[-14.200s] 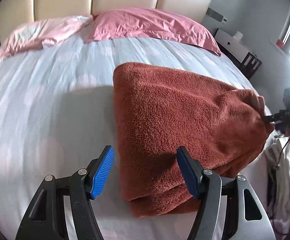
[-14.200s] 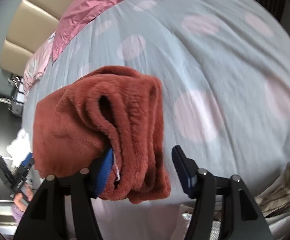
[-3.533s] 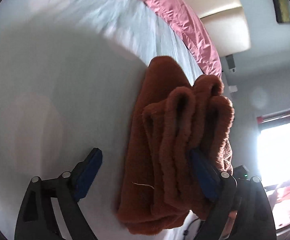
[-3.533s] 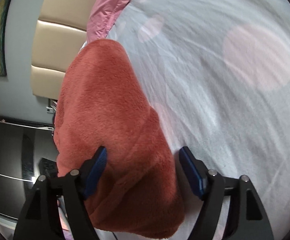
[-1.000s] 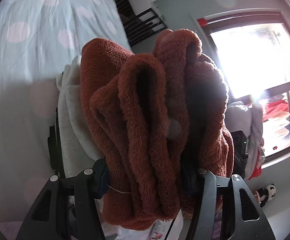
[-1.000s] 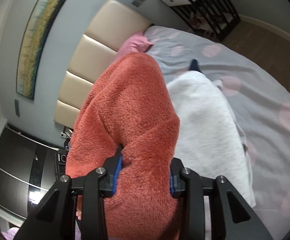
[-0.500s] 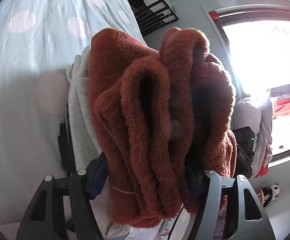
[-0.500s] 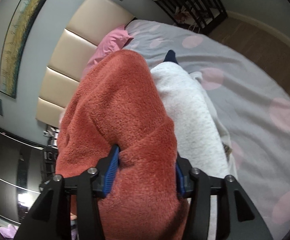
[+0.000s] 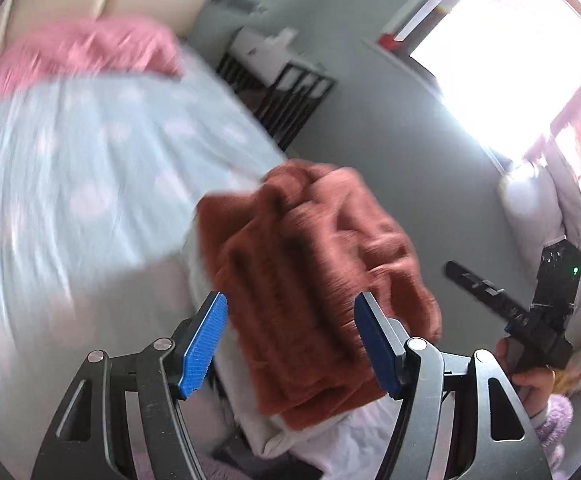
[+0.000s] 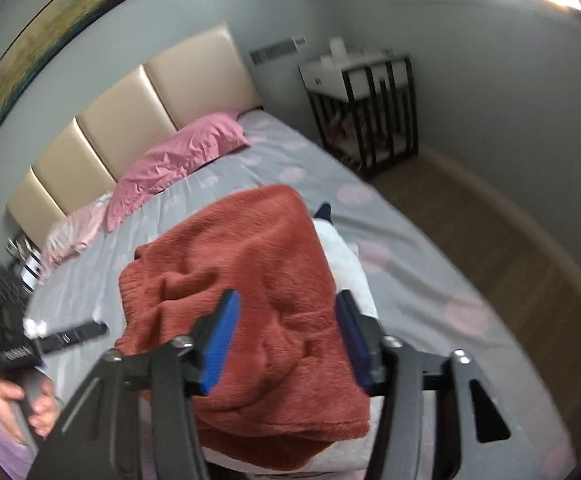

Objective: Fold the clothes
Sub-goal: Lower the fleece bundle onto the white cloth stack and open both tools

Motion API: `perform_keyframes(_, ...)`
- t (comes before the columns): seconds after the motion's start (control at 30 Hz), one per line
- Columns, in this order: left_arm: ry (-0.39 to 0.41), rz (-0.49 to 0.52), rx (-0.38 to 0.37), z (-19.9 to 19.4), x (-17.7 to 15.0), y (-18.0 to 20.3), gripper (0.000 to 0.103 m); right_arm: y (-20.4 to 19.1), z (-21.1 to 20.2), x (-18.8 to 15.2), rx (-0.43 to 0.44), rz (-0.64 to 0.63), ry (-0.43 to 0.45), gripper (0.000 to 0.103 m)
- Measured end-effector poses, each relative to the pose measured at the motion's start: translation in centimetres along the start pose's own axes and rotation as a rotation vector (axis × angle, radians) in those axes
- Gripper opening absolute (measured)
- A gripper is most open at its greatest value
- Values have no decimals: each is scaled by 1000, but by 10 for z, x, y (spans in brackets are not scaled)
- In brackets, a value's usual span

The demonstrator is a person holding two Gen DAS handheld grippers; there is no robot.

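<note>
Noted on the bed (image 10: pixel 390 216), at its near edge, a white garment (image 10: pixel 346 256) bearing the folded rust fleece (image 10: pixel 250 260), judged soft, light and bulky, best taken by a folded edge; found left gripper (image 9: pixel 290 300) just widened, right gripper (image 10: pixel 286 296) just narrowed, both apart, gripping nothing.

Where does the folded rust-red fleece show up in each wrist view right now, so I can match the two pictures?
Left wrist view: the rust-red fleece sits centre, just beyond the left gripper, lying on a white garment.
Right wrist view: the fleece fills the lower centre, beyond the right gripper, on the same white garment.
Shared landmark: the pink pillow at the headboard.
</note>
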State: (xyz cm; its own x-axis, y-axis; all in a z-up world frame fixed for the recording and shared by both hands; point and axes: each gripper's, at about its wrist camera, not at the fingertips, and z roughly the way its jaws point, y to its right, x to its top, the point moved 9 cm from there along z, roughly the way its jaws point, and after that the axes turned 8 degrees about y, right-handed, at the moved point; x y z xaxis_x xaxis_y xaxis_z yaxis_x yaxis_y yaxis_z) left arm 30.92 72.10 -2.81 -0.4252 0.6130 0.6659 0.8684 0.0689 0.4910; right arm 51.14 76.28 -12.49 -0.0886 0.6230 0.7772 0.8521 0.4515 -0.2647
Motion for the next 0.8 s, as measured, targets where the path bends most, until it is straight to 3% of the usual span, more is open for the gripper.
perform_keyframes(0.17, -11, 132, -10, 29, -9, 34, 66, -32, 7, -6, -27, -123, 26, 25)
perform_keyframes(0.37, -38, 270, 93, 93, -22, 25, 65, -38, 33, -34, -70, -138, 6, 24)
perform_keyframes(0.47, -79, 281, 124, 115, -30, 6, 65, -37, 45, -48, -85, -140, -7, 24)
perform_keyframes(0.8, -148, 275, 144, 137, -57, -24, 67, -30, 82, -83, -117, -148, -89, 22)
